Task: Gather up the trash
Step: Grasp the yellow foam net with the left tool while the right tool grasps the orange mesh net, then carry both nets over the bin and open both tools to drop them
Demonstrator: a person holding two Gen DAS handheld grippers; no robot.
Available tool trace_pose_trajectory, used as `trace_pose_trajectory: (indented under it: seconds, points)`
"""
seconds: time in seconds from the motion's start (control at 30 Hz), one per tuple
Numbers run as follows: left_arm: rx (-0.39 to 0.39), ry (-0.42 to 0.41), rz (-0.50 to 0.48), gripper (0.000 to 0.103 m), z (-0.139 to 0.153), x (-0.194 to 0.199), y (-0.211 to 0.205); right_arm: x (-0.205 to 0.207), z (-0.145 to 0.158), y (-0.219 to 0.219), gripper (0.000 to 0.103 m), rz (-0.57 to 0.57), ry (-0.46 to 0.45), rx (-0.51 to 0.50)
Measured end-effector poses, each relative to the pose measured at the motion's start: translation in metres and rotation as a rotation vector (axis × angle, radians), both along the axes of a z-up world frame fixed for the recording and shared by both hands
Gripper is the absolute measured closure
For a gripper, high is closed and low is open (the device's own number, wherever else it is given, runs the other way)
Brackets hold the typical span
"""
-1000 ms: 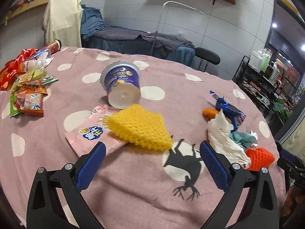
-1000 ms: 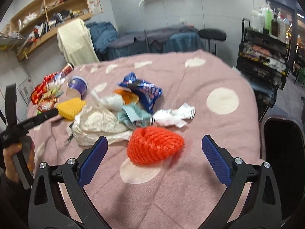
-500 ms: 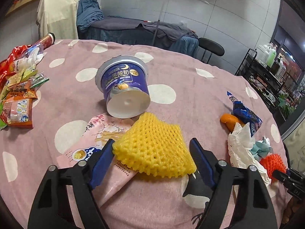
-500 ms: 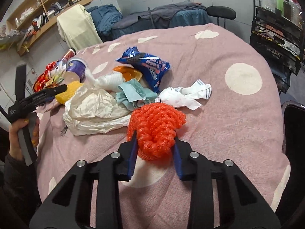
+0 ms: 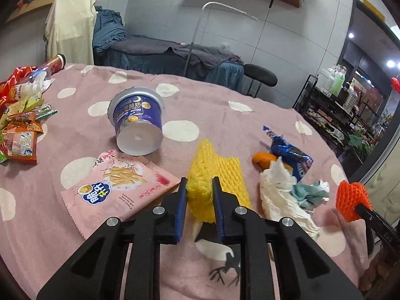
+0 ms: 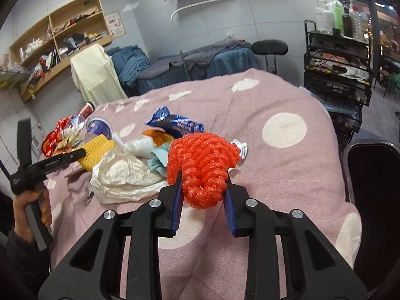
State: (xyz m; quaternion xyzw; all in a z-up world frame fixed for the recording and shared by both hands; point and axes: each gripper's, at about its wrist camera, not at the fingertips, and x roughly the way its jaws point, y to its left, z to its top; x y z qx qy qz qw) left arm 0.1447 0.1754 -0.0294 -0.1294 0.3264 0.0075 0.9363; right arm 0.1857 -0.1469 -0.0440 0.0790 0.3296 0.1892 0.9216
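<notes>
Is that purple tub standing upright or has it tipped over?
Tipped over: the purple tub lies on its side on the pink tablecloth, white base facing the camera.

Left side: snack packets (image 5: 20,135) crowd the tablecloth's edge.
Centre: tipped yogurt cup (image 5: 137,125) and pink chip bag (image 5: 117,187) block the way.
Right of centre: crumpled tissue (image 5: 282,195) and blue wrapper (image 5: 292,152) piled.
Far cloth (image 6: 287,105): bare, passable.

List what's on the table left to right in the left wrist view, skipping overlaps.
Snack packets → pink fries bag → purple cup → yellow foam net → white paper → orange foam net.
</notes>
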Motion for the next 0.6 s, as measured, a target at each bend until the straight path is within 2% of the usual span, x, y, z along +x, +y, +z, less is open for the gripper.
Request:
trace_pose_trajectory:
  seconds: [0.23,0.37,0.5,0.6]
  points:
    - [-0.034,-0.166,-0.044,0.083,0.036,-0.038,-0.042,-0.027,0.019,-0.007,0.074,-0.048,-0.155,0.007]
    - [-0.045,-0.256,-0.112,0.083,0.051,-0.052,-0.077,-0.044,0.031,-0.018,0.074,-0.097,-0.236,-0.001]
    - [-0.047,-0.303,-0.197,0.083,0.057,-0.055,-0.114,-0.057,0.039,-0.036,0.073,-0.149,-0.275,-0.018]
    - [-0.072,-0.305,-0.265,0.083,0.058,-0.049,-0.138,-0.064,0.041,-0.058,0.074,-0.199,-0.278,-0.021]
